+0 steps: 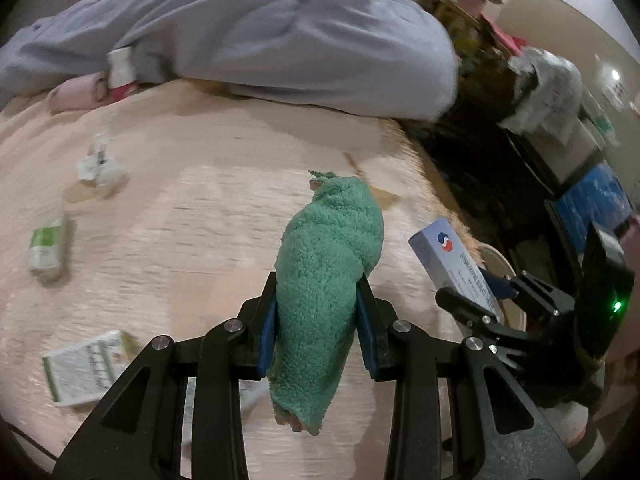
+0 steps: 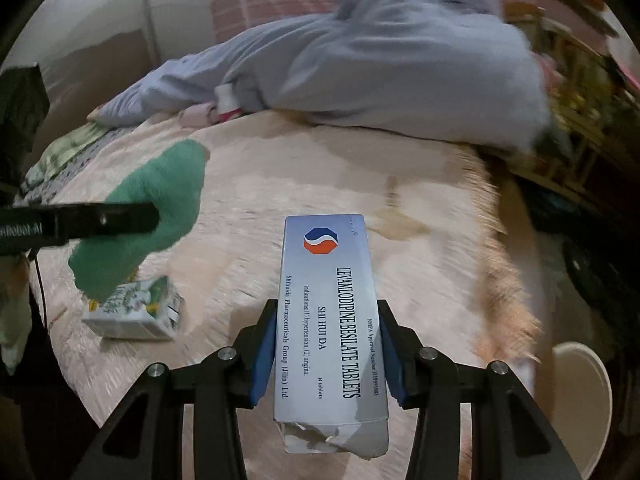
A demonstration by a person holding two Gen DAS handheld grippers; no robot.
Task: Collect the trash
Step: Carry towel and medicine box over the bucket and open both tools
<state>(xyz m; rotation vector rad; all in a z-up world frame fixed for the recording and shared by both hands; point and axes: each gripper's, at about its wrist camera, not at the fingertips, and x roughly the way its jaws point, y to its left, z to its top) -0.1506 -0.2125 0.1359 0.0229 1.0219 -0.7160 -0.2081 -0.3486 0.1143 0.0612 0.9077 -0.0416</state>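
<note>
The left gripper [image 1: 316, 312] clamped a green terry cloth [image 1: 326, 264]; the right gripper [image 2: 326, 352] clamped a tablet box [image 2: 328, 312] near the bin rim [image 2: 588, 372]. Release should occur squarely above that rim.

A fuzzy green cloth [image 1: 326, 264] sits at frame centre over a pale peach bedspread [image 1: 224, 184]. The pale grey tablet box [image 2: 328, 320] carries black print and a red-white-blue logo. A grey-lavender garment [image 1: 240, 36] crosses the top.
</note>
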